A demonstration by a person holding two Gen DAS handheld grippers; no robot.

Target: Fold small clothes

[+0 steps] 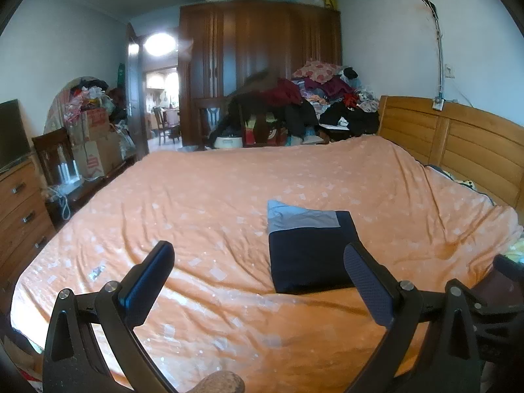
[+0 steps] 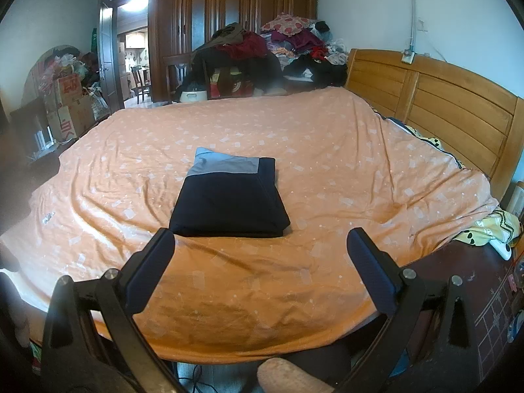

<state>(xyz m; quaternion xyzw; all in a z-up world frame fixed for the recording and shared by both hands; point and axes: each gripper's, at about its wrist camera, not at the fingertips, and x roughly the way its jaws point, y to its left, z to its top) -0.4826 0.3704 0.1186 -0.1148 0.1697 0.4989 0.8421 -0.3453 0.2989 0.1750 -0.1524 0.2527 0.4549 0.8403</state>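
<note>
A folded garment (image 1: 308, 249) (image 2: 229, 199), dark navy with a light blue band at its far edge, lies flat on the orange bedspread (image 1: 213, 203) (image 2: 327, 170). In the left wrist view my left gripper (image 1: 258, 262) is open above the bed, its right finger (image 1: 366, 281) overlapping the garment's near right corner, nothing held. In the right wrist view my right gripper (image 2: 262, 245) is open just in front of the garment's near edge, with nothing between its fingers.
A wooden headboard (image 2: 442, 104) runs along the right. A pile of clothes (image 1: 321, 98) and a tall wardrobe (image 1: 262, 59) stand beyond the bed. Drawers (image 1: 19, 216) and boxes (image 1: 95, 150) are at the left. A yellow patterned cloth (image 2: 491, 229) lies at the bed's right edge.
</note>
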